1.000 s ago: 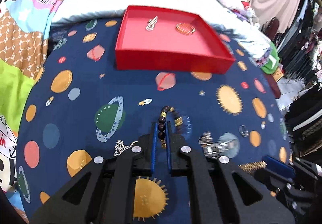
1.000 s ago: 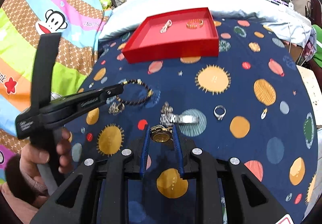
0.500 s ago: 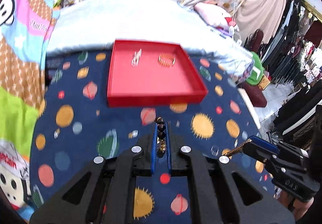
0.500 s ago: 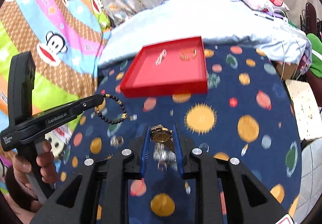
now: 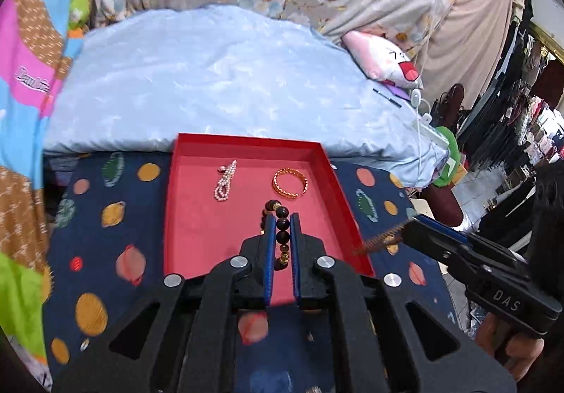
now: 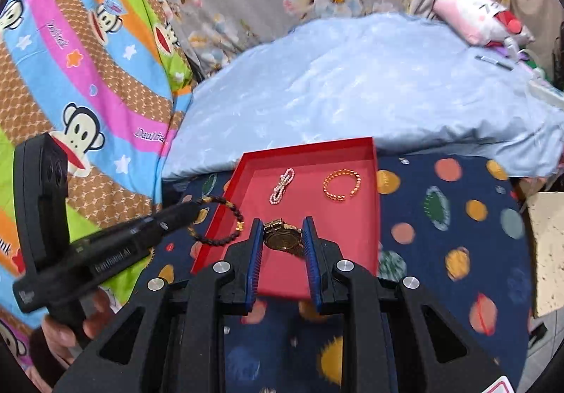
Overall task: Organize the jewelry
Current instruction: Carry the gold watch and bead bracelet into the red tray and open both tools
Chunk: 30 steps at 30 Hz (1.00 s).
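A red tray (image 5: 190, 223) (image 6: 363, 237) lies on the planet-print cloth and holds a pearl piece (image 5: 224, 180) (image 6: 281, 185) and a gold bangle (image 5: 289, 182) (image 6: 341, 185). My left gripper (image 5: 281, 222) is shut on a dark bead bracelet (image 5: 282, 230), held above the tray's near half; the bracelet also hangs at the tray's left edge in the right wrist view (image 6: 225, 220). My right gripper (image 6: 283, 234) is shut on a gold watch (image 6: 282, 237), above the tray's front part; its band pokes out in the left wrist view (image 5: 379, 240).
A pale blue quilt (image 5: 218, 89) rises behind the tray. A bright cartoon blanket (image 6: 70, 103) lies at the left. A pink plush toy (image 5: 384, 59) sits at the back right. A beige block (image 6: 550, 252) stands off the cloth's right edge.
Both grippers lifted off the cloth and moved forward to the red tray, carrying the bead bracelet and the watch. The loose pieces left on the cloth have dropped out of view.
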Each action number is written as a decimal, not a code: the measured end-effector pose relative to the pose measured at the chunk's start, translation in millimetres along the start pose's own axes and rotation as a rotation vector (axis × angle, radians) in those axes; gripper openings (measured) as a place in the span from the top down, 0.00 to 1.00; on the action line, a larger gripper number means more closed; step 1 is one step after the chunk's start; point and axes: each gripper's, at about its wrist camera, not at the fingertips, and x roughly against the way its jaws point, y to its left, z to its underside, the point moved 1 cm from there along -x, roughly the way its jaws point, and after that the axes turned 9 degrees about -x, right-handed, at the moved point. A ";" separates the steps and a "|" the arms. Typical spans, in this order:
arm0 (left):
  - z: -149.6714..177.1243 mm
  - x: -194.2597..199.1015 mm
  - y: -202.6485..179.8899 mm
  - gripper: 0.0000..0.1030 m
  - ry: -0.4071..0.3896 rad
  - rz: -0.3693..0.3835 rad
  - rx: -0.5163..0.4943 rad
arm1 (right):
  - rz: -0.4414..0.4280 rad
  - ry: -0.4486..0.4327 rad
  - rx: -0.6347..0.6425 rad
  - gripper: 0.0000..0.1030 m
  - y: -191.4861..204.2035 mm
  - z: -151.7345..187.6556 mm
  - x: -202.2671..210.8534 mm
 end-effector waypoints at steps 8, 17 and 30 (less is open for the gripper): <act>11.0 -59.5 26.7 0.93 0.114 -0.026 0.002 | 0.076 0.144 -0.014 0.79 -22.0 0.8 -72.5; -0.4 -108.3 47.1 0.93 0.147 -0.097 0.000 | 0.146 0.207 -0.028 0.79 -39.3 -14.9 -143.5; -10.1 -110.7 66.3 0.60 0.095 -0.153 0.043 | 0.130 0.077 -0.055 0.75 -45.6 -39.3 -137.0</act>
